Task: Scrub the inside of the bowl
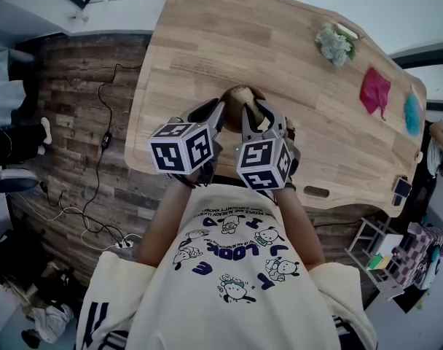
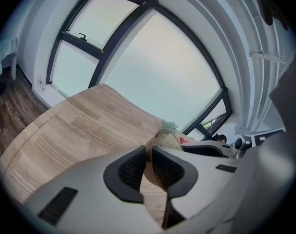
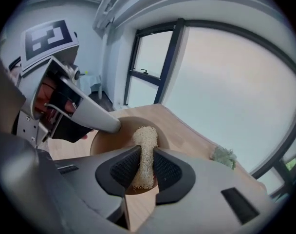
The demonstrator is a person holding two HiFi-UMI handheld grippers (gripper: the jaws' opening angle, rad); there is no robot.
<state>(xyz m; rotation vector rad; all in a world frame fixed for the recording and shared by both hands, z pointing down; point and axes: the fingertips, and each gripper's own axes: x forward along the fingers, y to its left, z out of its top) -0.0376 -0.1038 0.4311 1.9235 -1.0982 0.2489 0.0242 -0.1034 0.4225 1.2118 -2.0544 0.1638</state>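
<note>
Right gripper view looks into the bowl (image 3: 106,140), a brown wooden one tipped so that its hollow faces this camera. A pale loofah scrubber (image 3: 144,145) stands between the pads of the right tongs (image 3: 145,168). They are closed to a narrow gap on its lower part, and its far end reaches into the bowl's hollow. The left tongs (image 3: 108,125) come in from the left and meet the bowl's rim on that side. Left gripper view shows those jaws nearly together, the thin rim of the bowl pinched between the pads and the loofah scrubber just beyond. Head view places the bowl near the person's edge of the worktop (image 1: 207,42), mostly hidden behind both tongs, which sit side by side. Well apart from it, along the worktop's far right side, lie a green tuft (image 1: 335,44), a pink cloth (image 1: 374,92) and a blue cloth (image 1: 412,114). Dark plank floor (image 1: 68,108) with cables (image 1: 97,122) lies left of the worktop.
</note>
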